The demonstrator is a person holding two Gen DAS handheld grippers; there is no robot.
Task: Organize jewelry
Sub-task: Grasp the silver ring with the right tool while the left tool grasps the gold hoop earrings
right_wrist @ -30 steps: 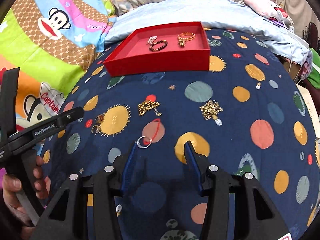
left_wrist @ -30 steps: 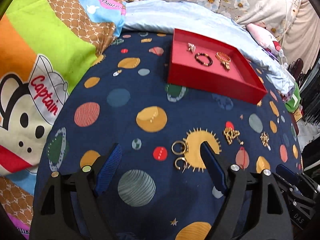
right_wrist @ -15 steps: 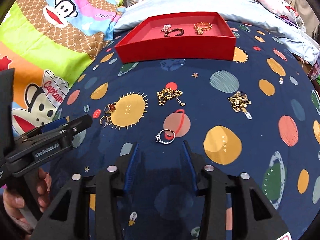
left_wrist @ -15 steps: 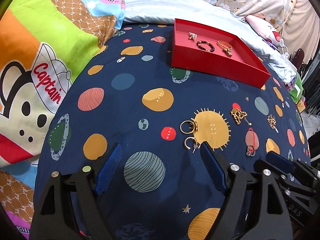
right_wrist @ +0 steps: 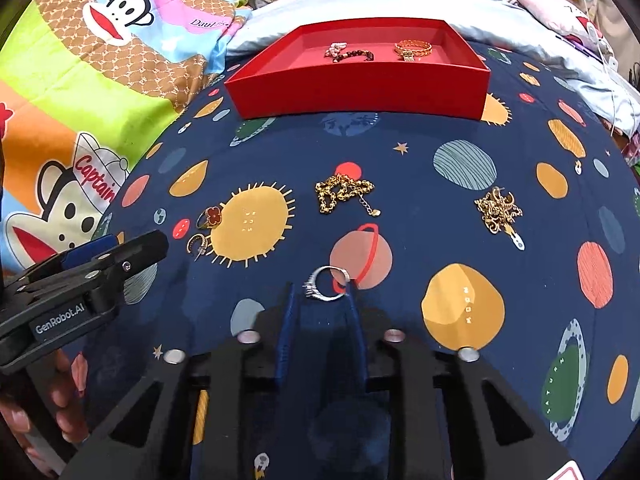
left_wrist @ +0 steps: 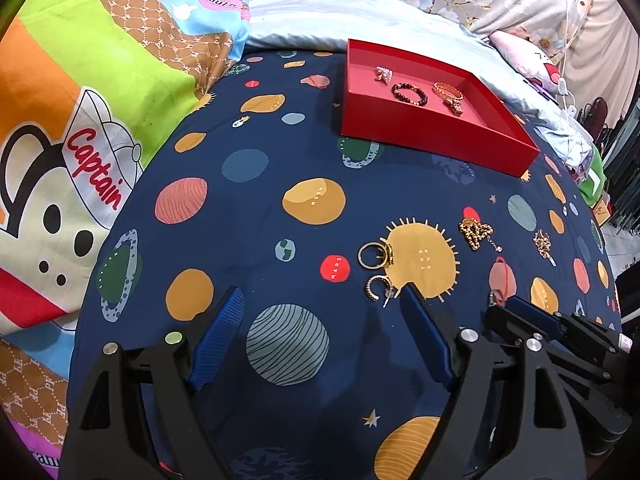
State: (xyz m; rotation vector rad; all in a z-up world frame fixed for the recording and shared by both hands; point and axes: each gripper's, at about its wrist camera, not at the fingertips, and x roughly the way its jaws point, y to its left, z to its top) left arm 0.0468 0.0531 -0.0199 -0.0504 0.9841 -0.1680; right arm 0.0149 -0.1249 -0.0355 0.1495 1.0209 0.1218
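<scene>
Silver ring [right_wrist: 327, 285] with a small stone setting lies flat on the navy planet-print sheet [right_wrist: 400, 184], right at the tips of the right gripper [right_wrist: 320, 292]. Its band sits between the two blue fingers [right_wrist: 286, 320]; the right-hand finger looks to be touching the band's edge. Jaws narrowed to about the ring's width; cannot tell if they actually pinch it yet. The gripper is pitched down, low over the sheet and pointing toward the tray.

Ahead of the right tips: gold chain bracelet [right_wrist: 344, 196] in a heap, with a second gold chain [right_wrist: 498, 210] off to the right of it. Ahead-left: a gold ring with a red clover [right_wrist: 211, 216] and a gold hoop earring [right_wrist: 198, 243], both at the edge of the printed sun.

Left gripper [left_wrist: 320, 304] is released, fingers spread wide, hovering low over the sheet and tilted down. The hoop earring [left_wrist: 378, 286] is just left of its right fingertip, inside the gap near the tip line. The clover ring [left_wrist: 374, 255] is just beyond that. The left gripper's body shows at the left edge of the right wrist view, with the hand [right_wrist: 60, 392] wrapped around its handle from below.

Red tray [right_wrist: 360, 92] sits far ahead of both grippers, well apart from the loose pieces. Inside it: a pearl cluster piece [left_wrist: 383, 75], a dark beaded bracelet [left_wrist: 409, 94] and a gold bracelet [left_wrist: 449, 94], in a row along the far side.

Cartoon monkey quilt [left_wrist: 80, 120] lies left of both grippers, with a pale blue sheet [left_wrist: 340, 16] behind the tray.
</scene>
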